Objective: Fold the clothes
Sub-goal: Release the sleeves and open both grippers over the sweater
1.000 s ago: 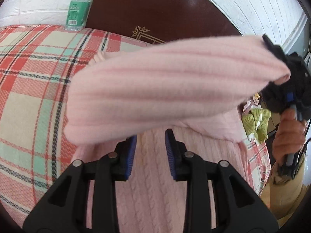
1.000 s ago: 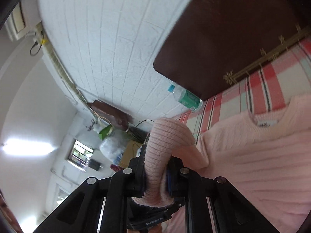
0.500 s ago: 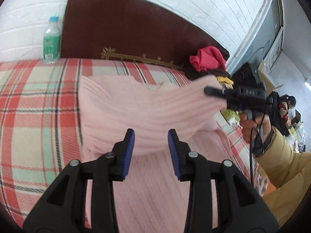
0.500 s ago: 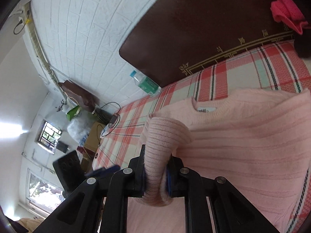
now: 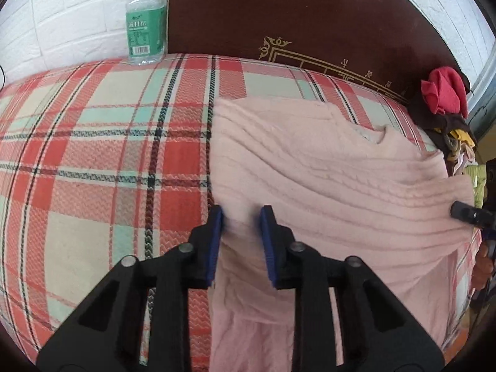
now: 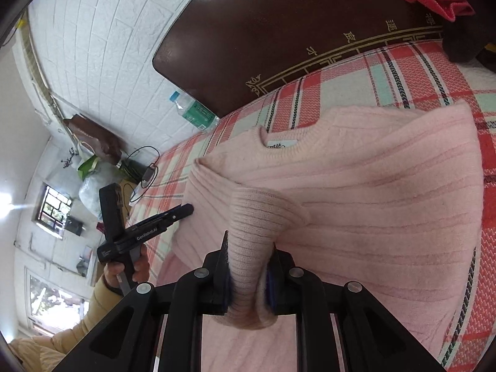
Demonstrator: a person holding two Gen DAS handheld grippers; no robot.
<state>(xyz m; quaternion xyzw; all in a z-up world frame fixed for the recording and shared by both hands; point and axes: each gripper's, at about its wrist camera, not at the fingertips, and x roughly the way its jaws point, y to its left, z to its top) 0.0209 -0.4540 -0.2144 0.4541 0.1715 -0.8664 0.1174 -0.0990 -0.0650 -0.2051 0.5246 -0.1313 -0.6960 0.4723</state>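
On the plaid bedspread (image 5: 102,142), in front of the dark headboard (image 5: 310,15), a pink ribbed sweater (image 5: 310,167) lies spread with its collar toward the headboard and its hem toward the person. Its long axis runs from headboard to foot of the bed, and the sleeve being folded crosses that axis, lying over the chest from the sweater's left edge toward the right. The right gripper (image 6: 249,274) pinches the ribbed cuff of that sleeve (image 6: 251,226) between its blue pads, and the cuff bulges up and out past the fingertips. The left gripper (image 5: 241,241) points steeply down at the sweater's left edge, right where the knit meets the bedspread. Its jaws are closing, with pink fabric showing in the gap between the pads, though I cannot tell whether they press on it yet. In the right wrist view the left gripper's tips reach the folded shoulder corner. The coming move appears to turn on this: the fold line sits directly under the left jaws, while the free end of the sleeve hangs in the right hand, which is better placed to lay the cuff flat across the body. A water bottle (image 5: 145,18) and a red garment (image 5: 443,90) sit well clear, by the headboard.
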